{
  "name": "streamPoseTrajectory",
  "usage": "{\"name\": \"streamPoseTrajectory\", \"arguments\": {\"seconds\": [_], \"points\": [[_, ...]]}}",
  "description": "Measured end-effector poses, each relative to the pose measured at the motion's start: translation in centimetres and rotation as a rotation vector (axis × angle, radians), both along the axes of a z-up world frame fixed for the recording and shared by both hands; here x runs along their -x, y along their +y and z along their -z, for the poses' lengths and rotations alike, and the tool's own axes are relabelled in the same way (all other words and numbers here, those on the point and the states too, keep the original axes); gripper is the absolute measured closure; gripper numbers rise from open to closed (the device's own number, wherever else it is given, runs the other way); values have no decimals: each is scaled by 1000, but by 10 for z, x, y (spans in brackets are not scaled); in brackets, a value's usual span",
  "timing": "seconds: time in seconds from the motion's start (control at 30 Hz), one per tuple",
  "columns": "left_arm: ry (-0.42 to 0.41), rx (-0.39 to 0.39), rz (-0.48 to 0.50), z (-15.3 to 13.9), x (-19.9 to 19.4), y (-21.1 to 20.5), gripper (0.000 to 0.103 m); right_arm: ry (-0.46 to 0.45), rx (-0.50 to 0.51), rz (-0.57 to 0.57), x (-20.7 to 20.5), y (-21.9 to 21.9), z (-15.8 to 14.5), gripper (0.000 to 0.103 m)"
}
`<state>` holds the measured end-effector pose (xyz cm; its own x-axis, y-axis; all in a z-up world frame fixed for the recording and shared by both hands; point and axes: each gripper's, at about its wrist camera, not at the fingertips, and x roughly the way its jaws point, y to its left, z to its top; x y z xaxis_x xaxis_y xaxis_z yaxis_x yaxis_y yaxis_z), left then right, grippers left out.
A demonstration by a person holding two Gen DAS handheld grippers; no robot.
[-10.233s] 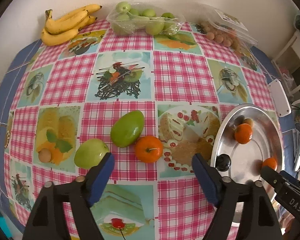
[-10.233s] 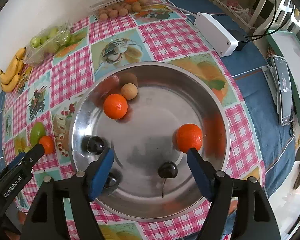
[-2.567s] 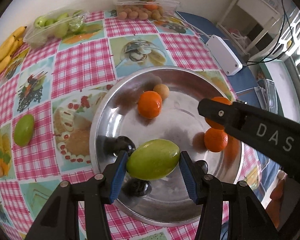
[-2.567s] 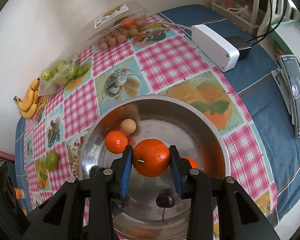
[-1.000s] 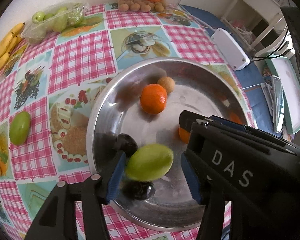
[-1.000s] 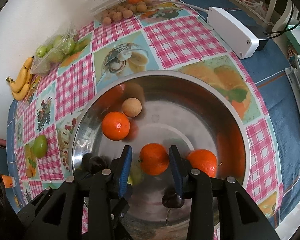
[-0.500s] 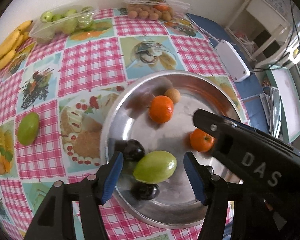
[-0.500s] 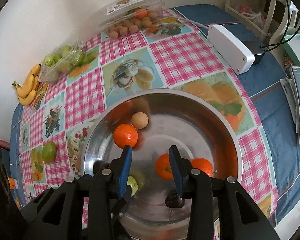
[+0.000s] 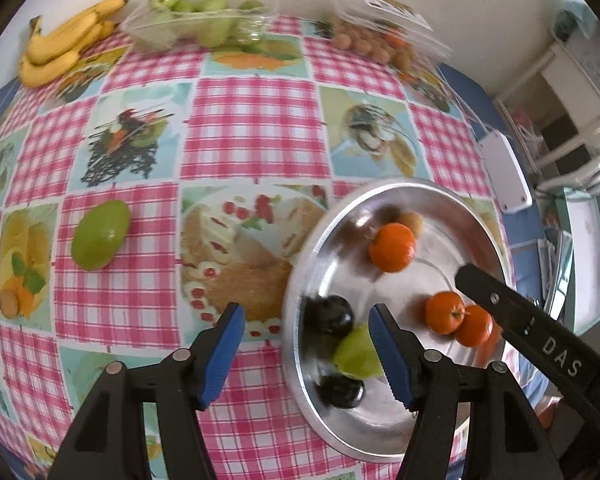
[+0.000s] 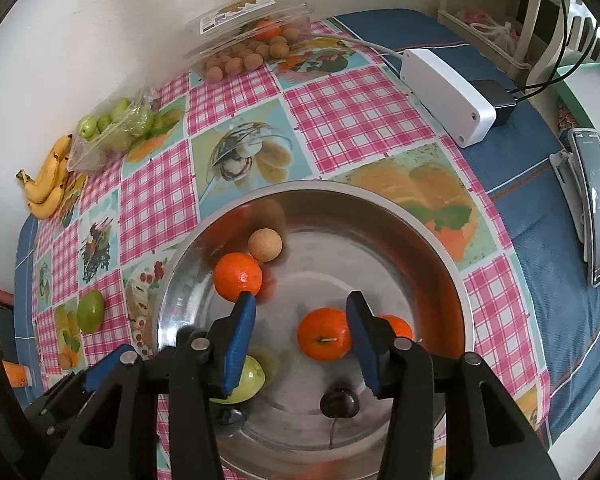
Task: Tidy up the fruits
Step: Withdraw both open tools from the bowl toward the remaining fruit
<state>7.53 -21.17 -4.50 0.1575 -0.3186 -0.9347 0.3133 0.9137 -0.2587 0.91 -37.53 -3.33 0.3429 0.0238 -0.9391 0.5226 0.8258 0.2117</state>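
Note:
A steel bowl (image 9: pixel 312 240) (image 10: pixel 432 240) holds three oranges (image 9: pixel 392 247) (image 10: pixel 324 334), a green mango (image 9: pixel 356 352) (image 10: pixel 246 380), dark plums (image 9: pixel 332 316) and a small tan fruit (image 10: pixel 264 245). A second green mango (image 9: pixel 100 234) (image 10: pixel 90 311) lies on the checked cloth to the left. My left gripper (image 9: pixel 306 344) is open and empty, above the bowl's left rim. My right gripper (image 10: pixel 300 332) is open and empty above the bowl; the orange it let go lies just below it.
Bananas (image 9: pixel 64 50) (image 10: pixel 48 184), a bag of green fruit (image 9: pixel 196 28) (image 10: pixel 116 128) and a clear box of small brown fruit (image 9: pixel 380 36) (image 10: pixel 256 40) line the back wall. A white box (image 10: pixel 448 96) and a phone (image 10: pixel 598 204) lie on the right.
My left gripper has swung left and back from the bowl, leaving the green mango inside. My right gripper has opened wider and risen, leaving the orange in the bowl.

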Motion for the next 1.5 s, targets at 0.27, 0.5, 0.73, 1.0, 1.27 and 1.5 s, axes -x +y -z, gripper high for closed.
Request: {"name": "streamPoseTrajectory", "arguments": {"seconds": [0.27,0.5,0.73,1.0,1.27,1.5], "points": [[-7,-4,-102,-2,-14,28,32,1,17,-10,-1,4,0,54],[-23,-24,-145,-1,-18,38,23,11,11,-6,-1,3,3,54],[-40,-50,-148,0,-17,38,5,10,-2,-1,-1,3,4,52],[-46,-69,-150,2,-18,38,0,52,13,5,-1,3,10,38],[-48,-92,-151,6,-17,37,0,66,6,2,-2,5,13,21],[-59,-107,-158,7,-17,39,0,79,10,3,-2,4,16,7]]}}
